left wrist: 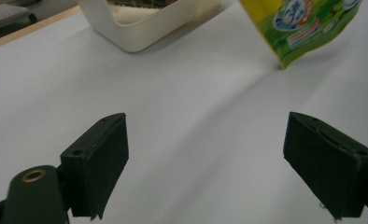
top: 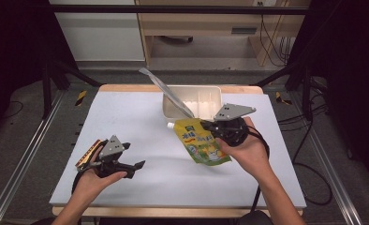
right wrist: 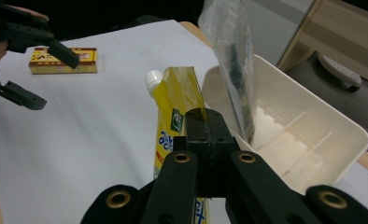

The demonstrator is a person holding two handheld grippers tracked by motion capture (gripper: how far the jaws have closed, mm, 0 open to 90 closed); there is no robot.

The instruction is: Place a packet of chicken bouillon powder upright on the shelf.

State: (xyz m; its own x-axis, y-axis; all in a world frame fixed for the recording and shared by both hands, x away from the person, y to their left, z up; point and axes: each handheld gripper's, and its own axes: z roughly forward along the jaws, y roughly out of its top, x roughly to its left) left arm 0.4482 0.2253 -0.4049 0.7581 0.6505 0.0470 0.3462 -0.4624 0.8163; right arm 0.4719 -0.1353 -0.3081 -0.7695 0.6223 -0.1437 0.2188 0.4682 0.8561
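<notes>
Black jaws of the right gripper [right wrist: 205, 140] are clamped on the edge of the yellow spouted pouch [right wrist: 173, 116], which hangs just beside the white bin [right wrist: 313, 135], seemingly off the table. With so thin a grip, the pouch could swing, slip out, or knock the clear bag [right wrist: 233, 56] leaning in the bin. Well apart, the left gripper [left wrist: 205, 158] rests with jaws wide apart, too far to catch it.

Yellow-green spouted pouch [right wrist: 175, 119]: glossy printed plastic film, smooth white plastic cap. White rectangular bin [top: 173, 108]: smooth matt plastic; the clear bag [right wrist: 231, 56] in it is shiny, crinkled film. White table cover [top: 140, 126] matt and smooth; right gripper [right wrist: 209, 122] jaws matt black.
</notes>
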